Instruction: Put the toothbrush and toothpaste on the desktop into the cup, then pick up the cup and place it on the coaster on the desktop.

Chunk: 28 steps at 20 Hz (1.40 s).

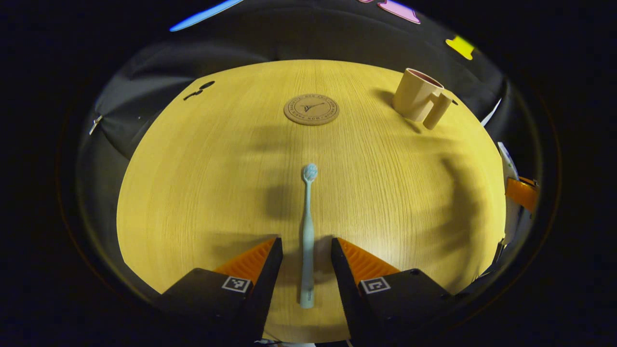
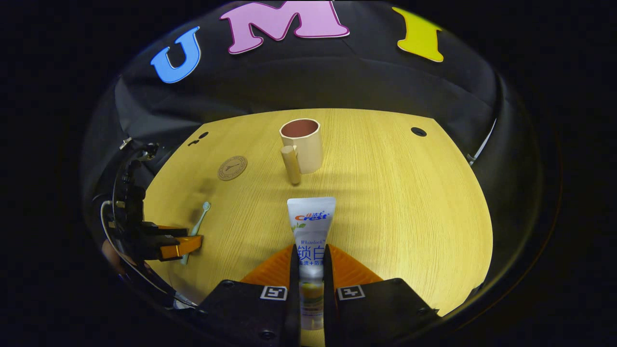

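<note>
A pale blue toothbrush lies flat on the wooden desktop, head pointing away, its handle between the open fingers of my left gripper, which do not touch it. A round cork coaster sits beyond it, and a beige cup with a handle stands at the far right. In the right gripper view, my right gripper is shut on a white toothpaste tube, the beige cup straight ahead. The left gripper shows at the left around the toothbrush, near the coaster.
The desktop's far edge meets the black cloth wall. A small dark hole sits near the back right corner and a dark mark at the back left. A white cable hangs at the right.
</note>
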Motion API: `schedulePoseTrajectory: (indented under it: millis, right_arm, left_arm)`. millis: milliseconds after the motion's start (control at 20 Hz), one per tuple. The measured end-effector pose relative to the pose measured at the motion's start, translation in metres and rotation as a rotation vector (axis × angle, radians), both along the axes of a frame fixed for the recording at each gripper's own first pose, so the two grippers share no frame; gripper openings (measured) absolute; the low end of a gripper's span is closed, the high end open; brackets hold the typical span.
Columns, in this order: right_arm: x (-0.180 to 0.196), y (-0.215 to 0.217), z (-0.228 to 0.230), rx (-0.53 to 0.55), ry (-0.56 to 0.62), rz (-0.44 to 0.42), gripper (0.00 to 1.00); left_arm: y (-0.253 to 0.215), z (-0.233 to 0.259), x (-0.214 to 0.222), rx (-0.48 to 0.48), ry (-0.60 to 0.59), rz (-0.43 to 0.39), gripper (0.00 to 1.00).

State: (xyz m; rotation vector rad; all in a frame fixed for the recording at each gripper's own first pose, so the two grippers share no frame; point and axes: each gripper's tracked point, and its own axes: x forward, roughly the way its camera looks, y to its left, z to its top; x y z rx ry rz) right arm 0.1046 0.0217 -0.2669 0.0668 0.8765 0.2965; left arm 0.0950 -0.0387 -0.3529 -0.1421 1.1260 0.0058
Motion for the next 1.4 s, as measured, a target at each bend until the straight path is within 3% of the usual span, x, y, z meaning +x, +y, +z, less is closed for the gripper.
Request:
schedulePoseTrajectory:
  millis: [50, 100, 200, 250, 350, 500, 850, 1100, 1400]
  right_arm:
    - [0.001, 0.001, 0.000, 0.008, -0.001, 0.001, 0.23]
    - [0.003, 0.000, 0.001, 0.015, -0.001, 0.003, 0.23]
    - [0.002, 0.001, 0.001, 0.028, 0.004, 0.011, 0.23]
    - [0.004, 0.002, 0.001, 0.033, 0.008, 0.013, 0.23]
    - [0.005, 0.001, 0.001, 0.034, 0.013, 0.014, 0.23]
    - [0.010, 0.001, 0.006, 0.030, -0.002, 0.020, 0.23]
    - [0.053, 0.007, 0.039, 0.038, -0.111, 0.041, 0.23]
    - [0.102, 0.016, 0.089, 0.071, -0.290, 0.037, 0.23]
    - [0.170, 0.041, 0.142, 0.173, -0.532, 0.021, 0.22]
  left_arm:
    - [-0.001, -0.001, -0.001, 0.002, 0.021, -0.021, 0.72]
    - [-0.002, -0.001, 0.000, 0.000, 0.043, -0.036, 0.63]
    - [-0.003, 0.001, 0.005, -0.002, 0.064, -0.030, 0.27]
    - [-0.004, 0.001, 0.005, -0.002, 0.084, -0.018, 0.14]
    - [-0.004, 0.000, 0.006, 0.002, 0.106, -0.030, 0.15]
    - [-0.006, 0.002, 0.006, -0.018, 0.098, -0.046, 0.07]
    - [-0.008, 0.019, 0.006, -0.044, 0.008, -0.019, 0.07]
    - [-0.014, 0.055, 0.011, -0.116, -0.117, 0.045, 0.06]
    - [-0.015, 0.104, 0.022, -0.118, -0.274, 0.067, 0.06]
